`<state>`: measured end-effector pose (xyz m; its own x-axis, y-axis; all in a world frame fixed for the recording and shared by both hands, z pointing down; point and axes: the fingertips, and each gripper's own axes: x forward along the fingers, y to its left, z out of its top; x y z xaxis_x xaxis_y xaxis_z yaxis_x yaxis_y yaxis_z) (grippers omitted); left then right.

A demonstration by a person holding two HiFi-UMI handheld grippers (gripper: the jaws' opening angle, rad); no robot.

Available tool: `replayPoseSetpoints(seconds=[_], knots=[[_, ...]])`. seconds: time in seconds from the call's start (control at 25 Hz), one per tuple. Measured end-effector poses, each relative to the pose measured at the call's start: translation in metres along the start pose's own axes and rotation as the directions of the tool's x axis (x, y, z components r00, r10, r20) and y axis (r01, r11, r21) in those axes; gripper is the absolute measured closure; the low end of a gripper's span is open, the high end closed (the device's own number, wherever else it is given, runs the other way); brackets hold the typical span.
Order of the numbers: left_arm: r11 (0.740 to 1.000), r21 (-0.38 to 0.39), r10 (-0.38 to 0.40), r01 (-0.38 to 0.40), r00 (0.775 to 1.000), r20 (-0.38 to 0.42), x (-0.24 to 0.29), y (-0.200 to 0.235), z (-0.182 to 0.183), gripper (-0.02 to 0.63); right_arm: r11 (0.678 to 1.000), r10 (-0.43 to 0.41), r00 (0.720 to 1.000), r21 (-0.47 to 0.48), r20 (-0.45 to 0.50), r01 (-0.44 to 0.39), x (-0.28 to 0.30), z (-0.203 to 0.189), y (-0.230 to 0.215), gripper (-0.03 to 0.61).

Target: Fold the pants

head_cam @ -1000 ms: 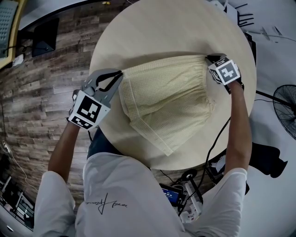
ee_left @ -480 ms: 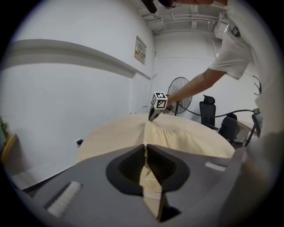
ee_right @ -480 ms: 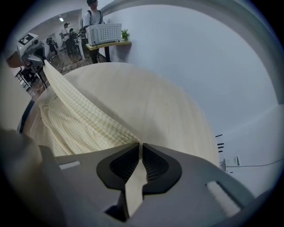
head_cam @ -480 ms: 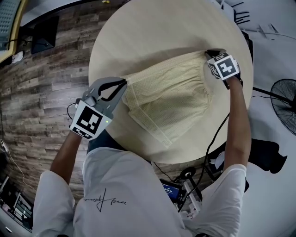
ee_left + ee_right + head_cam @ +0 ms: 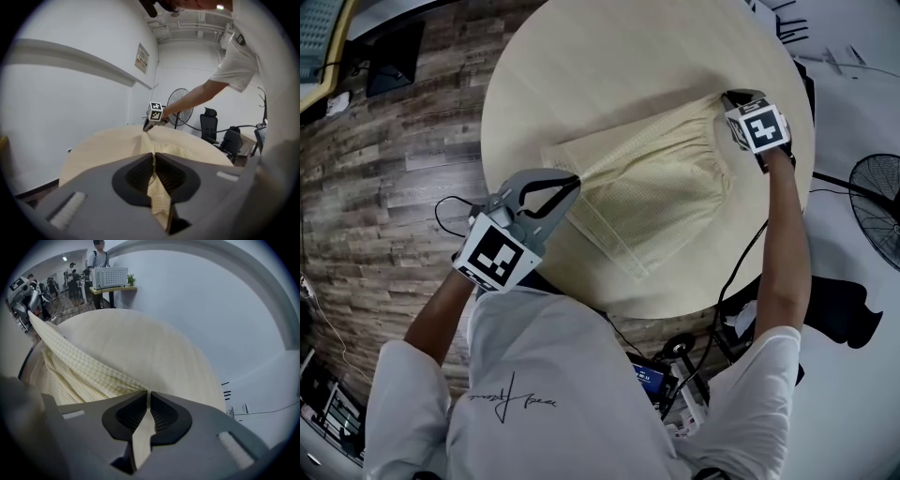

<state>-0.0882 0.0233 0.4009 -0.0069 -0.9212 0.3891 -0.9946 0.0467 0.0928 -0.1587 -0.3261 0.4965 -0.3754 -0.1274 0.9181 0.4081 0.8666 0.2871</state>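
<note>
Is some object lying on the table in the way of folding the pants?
Nothing visible does. The left hand-held gripper and right hand-held gripper are each shut on the pants, and the round table carries only the pants.

A: What is the person wearing?
B: A white short-sleeved T-shirt (image 5: pixel 553 375) with a small dark handwritten scrawl on it.
A: And the tools?
B: Left gripper (image 5: pixel 574 178) and right gripper (image 5: pixel 725 97) are both grey, each with a black-and-white square-marker cube.
</note>
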Motion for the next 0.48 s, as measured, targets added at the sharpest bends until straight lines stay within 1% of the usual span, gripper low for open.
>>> replayPoseSetpoints(seconds=[0.08,0.32,0.4,0.48], knots=[[1.000,-0.015,-0.024,0.024,1.000,0.019,-0.001,-0.011,0.003,0.541,1.000,-0.006,1.000,0.004,0.002,0.006,-0.003,-0.003,0.002,0.554],[0.999,0.027,-0.047,0.046,0.998,0.046,-0.001,-0.040,0.009,0.541,0.999,-0.034,0.999,0.025,0.009,0.033,-0.015,-0.018,0.007,0.554],[0.997,0.043,-0.059,0.057,0.997,0.046,-0.001,-0.051,0.008,0.541,0.999,-0.046,0.999,0.027,0.008,0.045,-0.016,-0.023,0.009,0.554],[0.996,0.056,-0.064,0.062,0.998,0.024,0.000,-0.063,0.004,0.541,0.998,-0.055,0.998,0.033,0.010,0.054,-0.017,-0.026,0.011,0.554]])
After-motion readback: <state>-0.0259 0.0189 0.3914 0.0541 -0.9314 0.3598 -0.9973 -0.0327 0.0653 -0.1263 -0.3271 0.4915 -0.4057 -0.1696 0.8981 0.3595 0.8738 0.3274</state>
